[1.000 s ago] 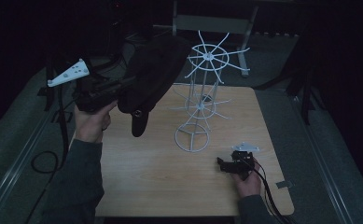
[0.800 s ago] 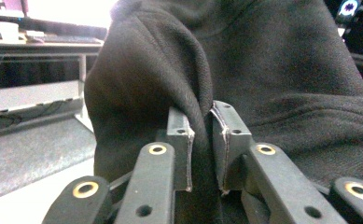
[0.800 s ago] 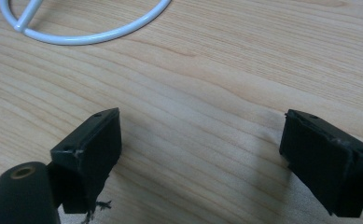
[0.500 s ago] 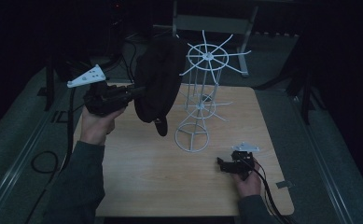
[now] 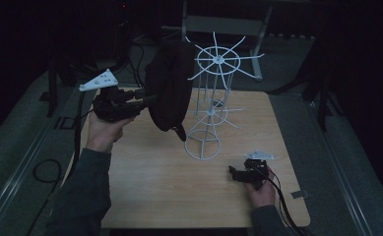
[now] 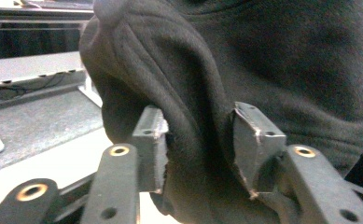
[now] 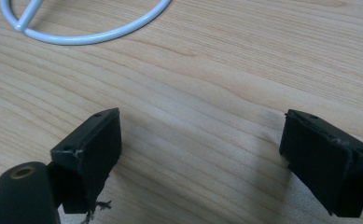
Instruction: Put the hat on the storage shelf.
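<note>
A black fleece cap (image 5: 168, 91) hangs in the air, pinched by my left gripper (image 5: 147, 98), which is raised above the table's left side. In the left gripper view the cap's fabric (image 6: 226, 84) bulges between the two pads (image 6: 254, 144). The cap is just left of a white wire rack (image 5: 213, 98) with spoked rings at three heights, and its edge nears the top ring (image 5: 218, 60). My right gripper (image 5: 234, 173) rests low on the wooden table (image 5: 149, 191) at the front right, jaws wide apart with bare wood between them (image 7: 200, 154). The rack's base ring (image 7: 90, 32) lies ahead of it.
The rack's base ring (image 5: 203, 146) stands at the table's middle. Grey floor (image 5: 26, 147) flanks the table on both sides, with a dark cable loop (image 5: 46, 172) on the left. A metal frame (image 5: 223, 24) stands behind the table. A small tag (image 5: 298, 194) lies near the front right edge.
My left gripper has carried the cap to the right and upward, from left of the rack to beside its top ring. The cap now hangs more upright. The right gripper has stayed put.
</note>
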The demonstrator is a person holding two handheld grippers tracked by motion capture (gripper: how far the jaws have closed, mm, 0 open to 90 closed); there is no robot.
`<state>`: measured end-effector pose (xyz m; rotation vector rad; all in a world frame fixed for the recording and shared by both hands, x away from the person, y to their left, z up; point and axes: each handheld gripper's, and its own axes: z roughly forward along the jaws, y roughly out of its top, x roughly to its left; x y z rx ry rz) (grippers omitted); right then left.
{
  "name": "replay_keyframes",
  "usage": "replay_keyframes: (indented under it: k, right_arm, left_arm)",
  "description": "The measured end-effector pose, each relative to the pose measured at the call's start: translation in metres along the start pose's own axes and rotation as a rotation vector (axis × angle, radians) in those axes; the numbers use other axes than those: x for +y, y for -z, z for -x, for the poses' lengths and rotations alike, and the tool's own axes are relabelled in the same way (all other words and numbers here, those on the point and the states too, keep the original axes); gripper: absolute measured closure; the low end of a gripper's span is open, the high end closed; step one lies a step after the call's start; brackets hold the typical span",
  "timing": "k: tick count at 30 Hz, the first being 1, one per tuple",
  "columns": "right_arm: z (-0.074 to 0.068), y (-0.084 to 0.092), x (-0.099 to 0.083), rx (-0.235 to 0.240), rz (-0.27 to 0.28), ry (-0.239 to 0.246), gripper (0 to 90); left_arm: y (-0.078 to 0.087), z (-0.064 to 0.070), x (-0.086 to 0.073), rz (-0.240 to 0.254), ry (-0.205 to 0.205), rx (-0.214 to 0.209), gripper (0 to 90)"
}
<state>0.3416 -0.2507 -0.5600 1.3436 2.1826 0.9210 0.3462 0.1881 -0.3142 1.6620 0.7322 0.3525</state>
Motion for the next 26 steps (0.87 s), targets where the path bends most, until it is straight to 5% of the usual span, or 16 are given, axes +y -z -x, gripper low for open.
replay_keyframes:
  k: [12,26]
  right_arm:
    - [0.000,0.000,0.000,0.000,-0.001,0.003,12.5]
    - [0.000,0.000,0.000,0.001,0.000,0.002,12.5]
  left_arm:
    - [0.010,0.001,0.003,0.046,0.005,0.020,37.2]
    - [0.041,0.003,0.001,0.085,-0.016,0.035,34.5]
